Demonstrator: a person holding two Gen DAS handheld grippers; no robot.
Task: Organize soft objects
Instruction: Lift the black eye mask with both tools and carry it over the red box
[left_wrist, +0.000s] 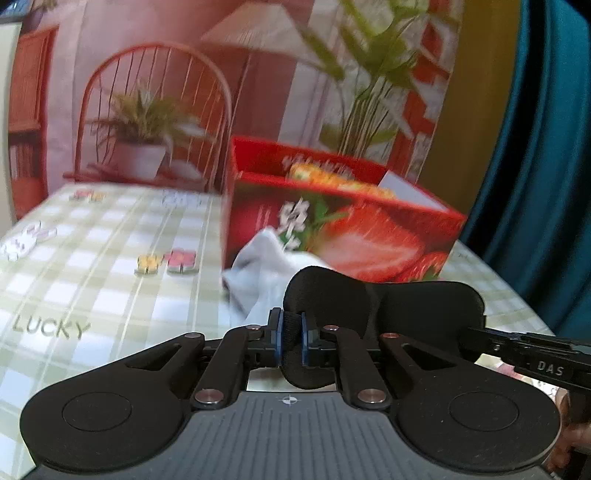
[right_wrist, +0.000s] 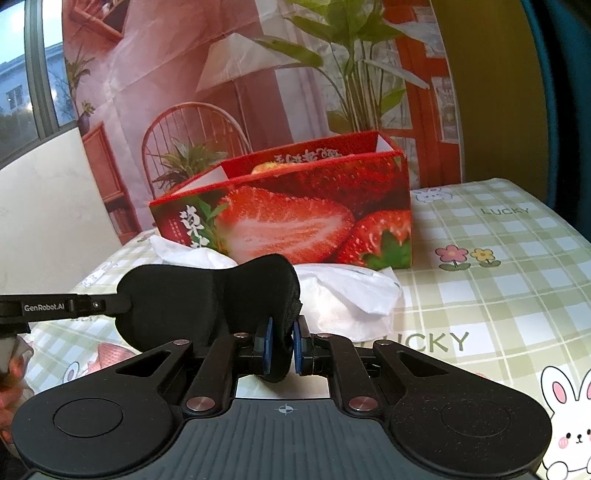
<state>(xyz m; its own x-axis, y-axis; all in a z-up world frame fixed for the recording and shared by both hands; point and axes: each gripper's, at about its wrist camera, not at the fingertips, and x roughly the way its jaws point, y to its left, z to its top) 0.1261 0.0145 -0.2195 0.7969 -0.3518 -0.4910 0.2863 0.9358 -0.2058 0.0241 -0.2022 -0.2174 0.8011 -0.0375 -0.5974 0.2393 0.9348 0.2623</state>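
Black padded fabric, shaped like a sleep mask (left_wrist: 388, 299) with two rounded lobes, is stretched between both grippers in the lower middle of each frame. The left gripper (left_wrist: 291, 341) has its blue pads pressed tight on one end of the mask, and the right gripper (right_wrist: 283, 345) is clamped in the same way on the other end. In the left wrist view the right gripper comes in from the lower right edge as a thin black bar; in the right wrist view the left gripper enters from the left edge.

Behind the mask lies crumpled white cloth (right_wrist: 351, 295), soft and wrinkled, just in front of a red cardboard box (right_wrist: 314, 221) printed with glossy strawberries. The box stands open at the centre of the frame. The surface below is a green and white checked tablecloth (right_wrist: 498, 288) with small flowers and rabbits.
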